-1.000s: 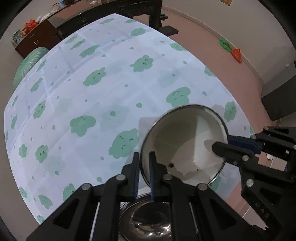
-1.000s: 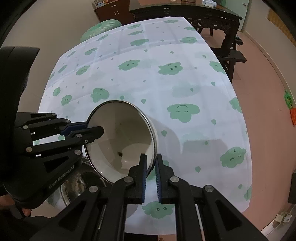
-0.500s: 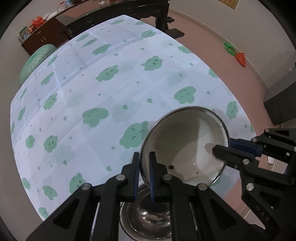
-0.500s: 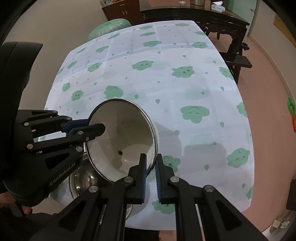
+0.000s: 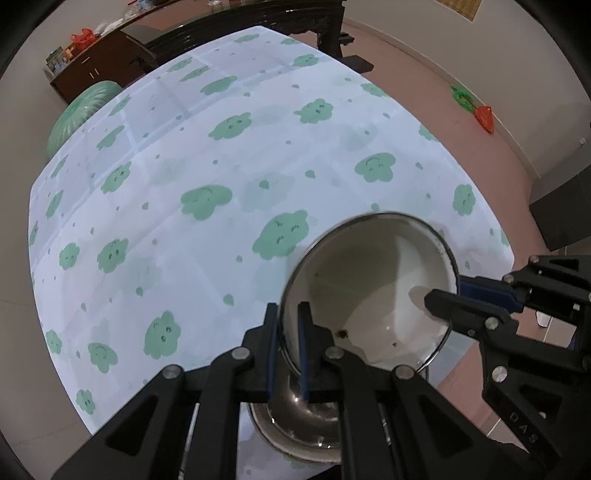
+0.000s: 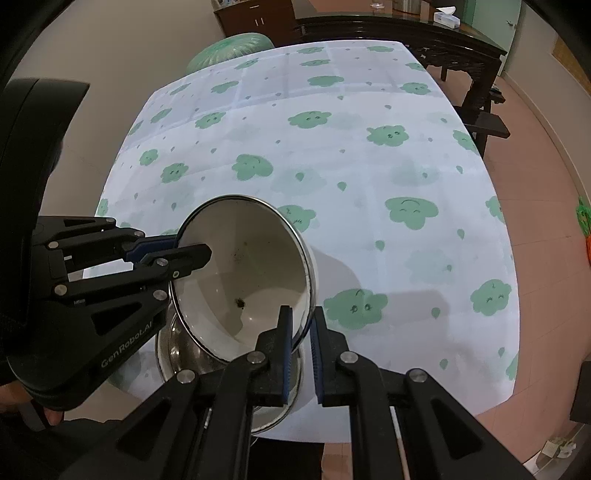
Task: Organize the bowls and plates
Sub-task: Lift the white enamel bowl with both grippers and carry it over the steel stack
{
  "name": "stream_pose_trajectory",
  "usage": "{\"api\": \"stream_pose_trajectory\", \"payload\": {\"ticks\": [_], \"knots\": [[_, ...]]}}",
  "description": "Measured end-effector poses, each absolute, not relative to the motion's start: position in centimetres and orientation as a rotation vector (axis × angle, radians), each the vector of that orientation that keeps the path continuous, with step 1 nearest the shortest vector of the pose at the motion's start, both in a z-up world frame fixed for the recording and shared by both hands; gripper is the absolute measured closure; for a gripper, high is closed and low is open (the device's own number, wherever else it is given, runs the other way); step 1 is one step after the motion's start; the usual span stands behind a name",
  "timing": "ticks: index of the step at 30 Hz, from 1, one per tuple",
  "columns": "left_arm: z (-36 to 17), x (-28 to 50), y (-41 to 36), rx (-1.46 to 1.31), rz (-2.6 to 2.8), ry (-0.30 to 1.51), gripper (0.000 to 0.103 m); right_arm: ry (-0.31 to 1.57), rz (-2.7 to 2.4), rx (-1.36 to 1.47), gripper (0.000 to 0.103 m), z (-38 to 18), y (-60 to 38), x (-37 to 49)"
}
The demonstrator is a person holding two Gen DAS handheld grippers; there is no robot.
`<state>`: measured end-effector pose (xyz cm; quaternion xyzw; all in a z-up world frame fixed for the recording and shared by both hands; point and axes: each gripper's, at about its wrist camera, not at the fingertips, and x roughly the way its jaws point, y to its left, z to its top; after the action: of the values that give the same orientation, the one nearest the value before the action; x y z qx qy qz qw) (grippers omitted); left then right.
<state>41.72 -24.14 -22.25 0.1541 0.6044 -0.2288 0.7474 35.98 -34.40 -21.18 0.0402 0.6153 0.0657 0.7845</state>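
Observation:
A white enamel bowl (image 5: 369,291) with a steel rim and a few dark specks inside hangs tilted over the near edge of the table (image 5: 221,240). My left gripper (image 5: 288,325) is shut on its rim at one side. My right gripper (image 6: 301,325) is shut on the rim at the opposite side. In the left wrist view the right gripper (image 5: 443,295) shows at the bowl's right edge; in the right wrist view the left gripper (image 6: 184,254) shows at the white bowl's (image 6: 243,273) left edge. Just beneath it a shiny steel bowl (image 5: 295,424) (image 6: 177,354) rests on the table's near edge, partly hidden.
The cloth with green cloud prints (image 6: 369,166) covers the table. Beyond its far end stand a dark wooden table (image 6: 424,33), a green round cushion (image 5: 79,110) and a low cabinet (image 5: 96,66). An orange and green toy (image 5: 480,110) lies on the floor by the wall.
Both grippers have carried the white bowl back toward the table's near edge. More of the steel bowl now shows beneath it. Both grips are unchanged.

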Motion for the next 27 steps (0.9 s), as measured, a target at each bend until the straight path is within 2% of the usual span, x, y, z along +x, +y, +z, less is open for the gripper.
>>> {"api": "stream_pose_trajectory", "payload": {"ticks": [27], "knots": [[-23.4, 37.1, -20.7, 0.349, -0.483, 1.348, 0.097, 1.368, 0.154, 0.07, 0.092, -22.2, -30.2, 31.4]]}}
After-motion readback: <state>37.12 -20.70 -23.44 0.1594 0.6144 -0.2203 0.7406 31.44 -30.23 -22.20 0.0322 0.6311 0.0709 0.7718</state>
